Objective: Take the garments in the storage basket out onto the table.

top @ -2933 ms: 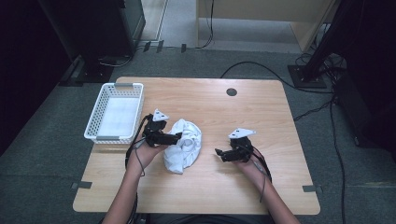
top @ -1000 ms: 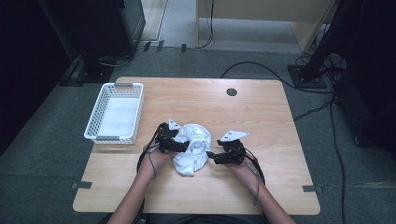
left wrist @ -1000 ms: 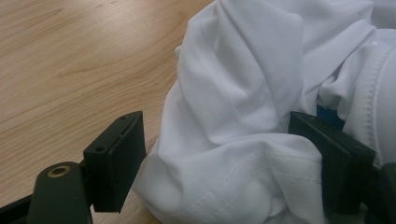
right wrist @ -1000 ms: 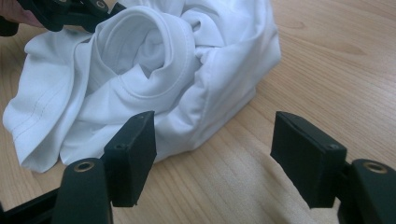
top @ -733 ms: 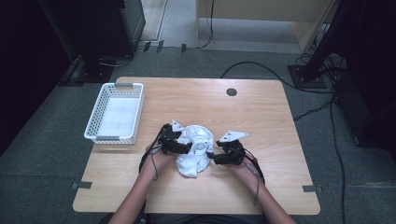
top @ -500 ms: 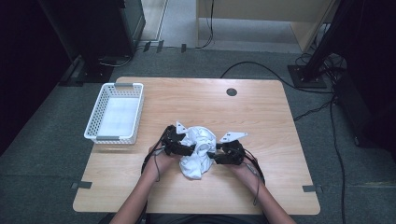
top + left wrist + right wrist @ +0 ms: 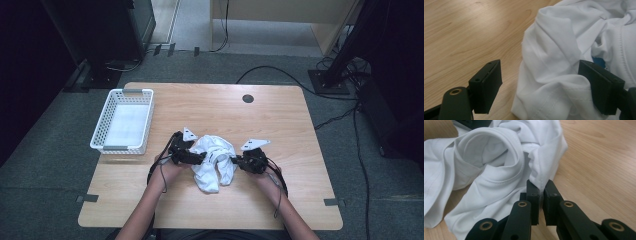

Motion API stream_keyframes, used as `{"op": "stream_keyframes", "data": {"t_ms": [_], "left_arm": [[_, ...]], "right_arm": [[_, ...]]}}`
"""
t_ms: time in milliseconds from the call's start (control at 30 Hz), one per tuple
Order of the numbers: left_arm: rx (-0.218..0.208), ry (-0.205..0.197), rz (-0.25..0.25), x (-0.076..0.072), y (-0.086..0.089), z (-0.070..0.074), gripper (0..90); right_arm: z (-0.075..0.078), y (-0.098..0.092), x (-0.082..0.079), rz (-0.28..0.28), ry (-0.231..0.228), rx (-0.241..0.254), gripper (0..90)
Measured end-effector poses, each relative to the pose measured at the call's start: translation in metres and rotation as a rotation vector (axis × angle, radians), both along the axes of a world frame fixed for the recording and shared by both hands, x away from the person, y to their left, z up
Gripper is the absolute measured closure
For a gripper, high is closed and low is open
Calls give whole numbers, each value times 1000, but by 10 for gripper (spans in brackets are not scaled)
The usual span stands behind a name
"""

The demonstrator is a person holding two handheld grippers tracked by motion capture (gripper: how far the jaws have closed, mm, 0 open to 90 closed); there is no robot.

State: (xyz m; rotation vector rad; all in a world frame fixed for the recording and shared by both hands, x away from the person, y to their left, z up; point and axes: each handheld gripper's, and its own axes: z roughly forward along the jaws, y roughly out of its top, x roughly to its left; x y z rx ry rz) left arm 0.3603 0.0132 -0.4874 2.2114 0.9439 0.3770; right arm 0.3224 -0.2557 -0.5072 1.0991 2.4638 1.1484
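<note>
You have a crumpled white shirt (image 7: 214, 161) lying near the front middle of the wooden table (image 7: 280, 125), between your two hands. Judge it as light, soft and limp: it will sag and slide out of shape when lifted, and loose folds will trail, so take it by a hem or seam edge rather than a fat bunch of cloth. The stitched hems in the left gripper view look like the firmest places to pinch.

Your right gripper (image 7: 541, 195) has just been closing, and its jaws now stand pressed together on a thin fold at the shirt's edge, cloth caught between the pads just above the tabletop. That bite looks narrow, so it may slip if you pull hard.

Your left gripper (image 7: 549, 82) stands spread wide, with a bunched fold and a stitched hem of the shirt (image 7: 564, 50) lying between the jaws. The far jaw touches or nearly touches the cloth, the near jaw stands apart over bare wood, and neither presses yet.

Farther off, a white basket (image 7: 123, 121) sits on the table's left side, well apart from the shirt, and a dark round grommet (image 7: 248, 98) marks the far edge
</note>
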Motion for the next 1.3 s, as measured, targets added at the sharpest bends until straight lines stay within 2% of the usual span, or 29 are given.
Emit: {"op": "stream_keyframes", "data": {"t_ms": [133,533,633,667,733,900,1100,1300], "left_arm": [[16,-2,15,3,5,-2,206],[41,14,29,7,11,-9,206],[39,19,31,8,11,-10,206],[24,29,31,8,11,-10,207],[-7,41,16,8,9,-8,206],[-23,31,-3,7,5,-1,206],[-18,17,-8,9,3,5,206],[-7,-1,-17,16,-1,14,207]], "right_arm": [[3,-8,2,-15,-2,5,862],[3,-24,8,-52,-16,-26,862],[3,-28,9,-69,-23,-34,855],[3,-29,10,-77,-24,-37,842],[3,-30,10,-83,-22,-31,792],[9,-27,7,-70,-31,0,710],[21,-21,3,-47,-58,11,657],[30,-18,-1,-38,-63,30,633]]}}
